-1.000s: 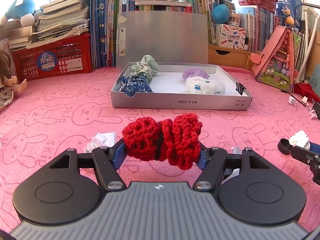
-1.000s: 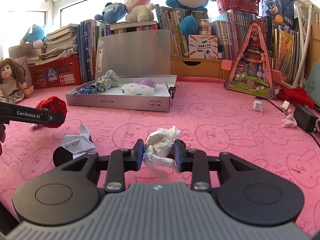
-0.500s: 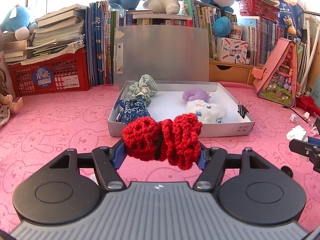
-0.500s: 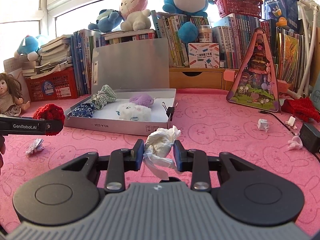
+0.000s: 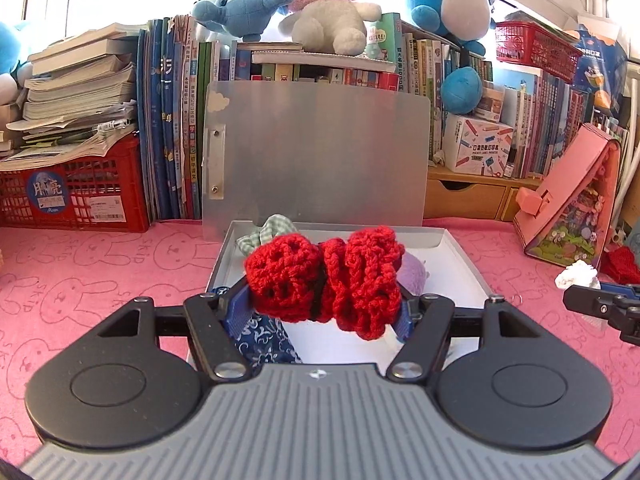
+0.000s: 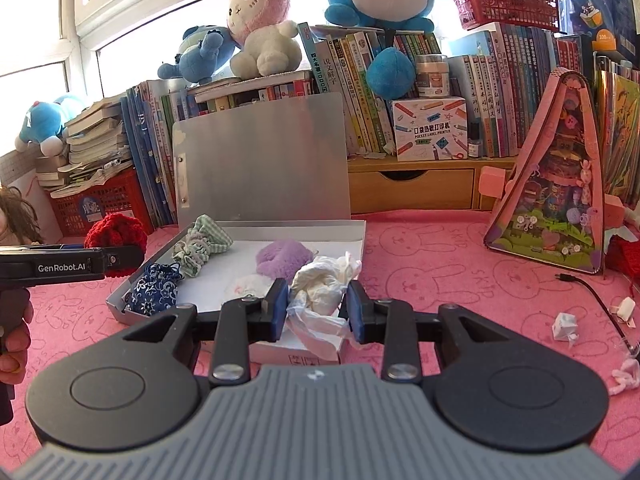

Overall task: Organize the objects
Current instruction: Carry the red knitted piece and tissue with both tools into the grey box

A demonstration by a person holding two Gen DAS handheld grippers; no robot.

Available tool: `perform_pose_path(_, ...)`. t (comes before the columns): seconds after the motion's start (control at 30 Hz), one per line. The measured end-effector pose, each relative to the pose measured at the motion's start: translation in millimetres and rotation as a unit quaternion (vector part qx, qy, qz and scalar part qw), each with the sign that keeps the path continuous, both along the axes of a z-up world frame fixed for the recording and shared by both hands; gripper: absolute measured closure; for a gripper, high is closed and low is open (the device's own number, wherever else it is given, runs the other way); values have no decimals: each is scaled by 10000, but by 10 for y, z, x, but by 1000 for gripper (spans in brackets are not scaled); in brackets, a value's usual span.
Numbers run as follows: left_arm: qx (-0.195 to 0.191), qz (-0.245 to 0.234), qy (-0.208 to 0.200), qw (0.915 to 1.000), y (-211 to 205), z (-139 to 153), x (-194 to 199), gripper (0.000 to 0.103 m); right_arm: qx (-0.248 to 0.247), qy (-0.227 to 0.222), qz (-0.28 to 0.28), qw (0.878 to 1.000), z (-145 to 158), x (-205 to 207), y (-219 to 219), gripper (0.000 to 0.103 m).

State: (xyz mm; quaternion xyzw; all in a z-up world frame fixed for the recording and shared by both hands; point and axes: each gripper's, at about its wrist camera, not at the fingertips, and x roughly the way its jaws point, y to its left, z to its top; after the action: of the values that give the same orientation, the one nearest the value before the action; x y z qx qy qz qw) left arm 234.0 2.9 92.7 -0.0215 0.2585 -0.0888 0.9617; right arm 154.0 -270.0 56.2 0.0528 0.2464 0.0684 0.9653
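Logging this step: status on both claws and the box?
Left claw shut on red crochet scrunchie, over box. Right claw shut on crumpled tissue. Nothing blocking.

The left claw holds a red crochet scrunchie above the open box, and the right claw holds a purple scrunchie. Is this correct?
Not quite. The right claw holds a crumpled white tissue; the right wrist view shows the purple scrunchie lying in the box. The left claw does hold the red scrunchie.

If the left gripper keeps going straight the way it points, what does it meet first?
Probably the box's upright grey lid. The left gripper, shut on the red scrunchie, seems to ride above the box's contents, though depth is unclear.
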Motion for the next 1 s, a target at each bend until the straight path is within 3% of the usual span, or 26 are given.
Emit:
perform_pose_path(0.13,11,114,162,9998,-87,-41,380,32,-55,107,-15,9999,40,356,-16,67)
perform_pose_path(0.27,-101,235,397,9989,-194,-162,700,32,211,415,-71,9989,-14,734,-51,67)
perform_pose_path(0.6,175,210,661,9974,-425,-494,1279,32,425,855,-192,9952,-264,1412,-6,67)
perform_pose_path(1.0,467,221,756,9958,-480,-741,1626,31,333,1069,-185,9935,-585,1986,169,67)
